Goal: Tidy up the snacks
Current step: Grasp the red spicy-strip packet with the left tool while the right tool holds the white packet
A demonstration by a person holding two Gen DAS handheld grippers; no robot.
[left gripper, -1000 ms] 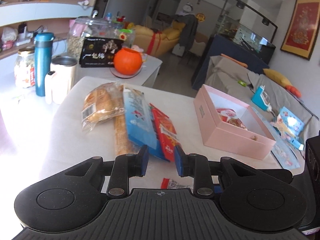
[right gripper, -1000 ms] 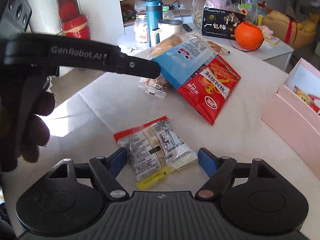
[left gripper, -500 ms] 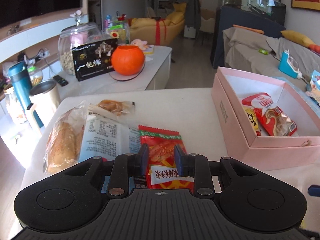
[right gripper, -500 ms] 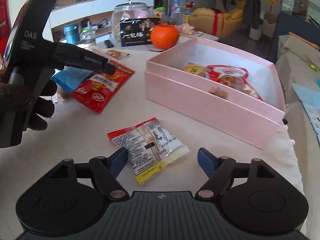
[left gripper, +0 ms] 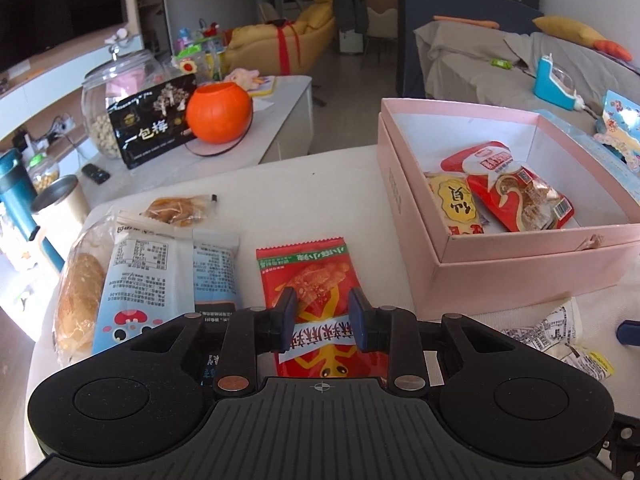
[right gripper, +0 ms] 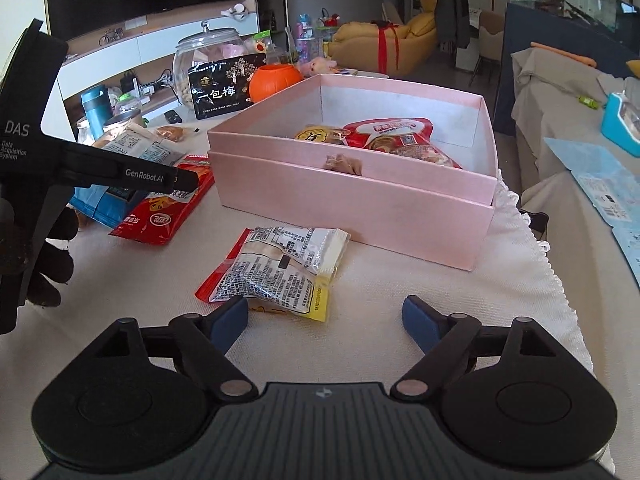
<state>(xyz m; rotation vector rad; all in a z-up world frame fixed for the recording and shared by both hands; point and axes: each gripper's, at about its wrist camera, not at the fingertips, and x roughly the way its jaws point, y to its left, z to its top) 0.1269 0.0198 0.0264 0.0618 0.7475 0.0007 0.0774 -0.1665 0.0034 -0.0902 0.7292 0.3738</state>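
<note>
A red snack packet (left gripper: 312, 276) lies flat on the white table, and my left gripper (left gripper: 322, 316) hovers over its near half, open by a narrow gap with nothing pinched. In the right wrist view the left gripper (right gripper: 184, 180) reaches over that red packet (right gripper: 160, 216). My right gripper (right gripper: 326, 320) is opening wide; a white printed packet (right gripper: 280, 268) lies just ahead of its left finger, untouched. Behind it stands the open pink box (right gripper: 352, 208), with a red and a yellow packet (left gripper: 516, 192) inside.
A blue-and-white packet (left gripper: 148, 276), a bagged bread roll (left gripper: 76, 296) and a small bun packet (left gripper: 180, 210) lie left of the red one. A steel cup (left gripper: 60, 200), a glass jar (left gripper: 120, 80), a black bag (left gripper: 152, 128) and an orange bowl (left gripper: 219, 114) stand beyond. The cloth's lace edge (right gripper: 552, 280) drops off at the right.
Both grippers swung right toward the pink box. The left one came over the red packet. The right jaws spread wider, and the white printed packet now lies off to their left.
</note>
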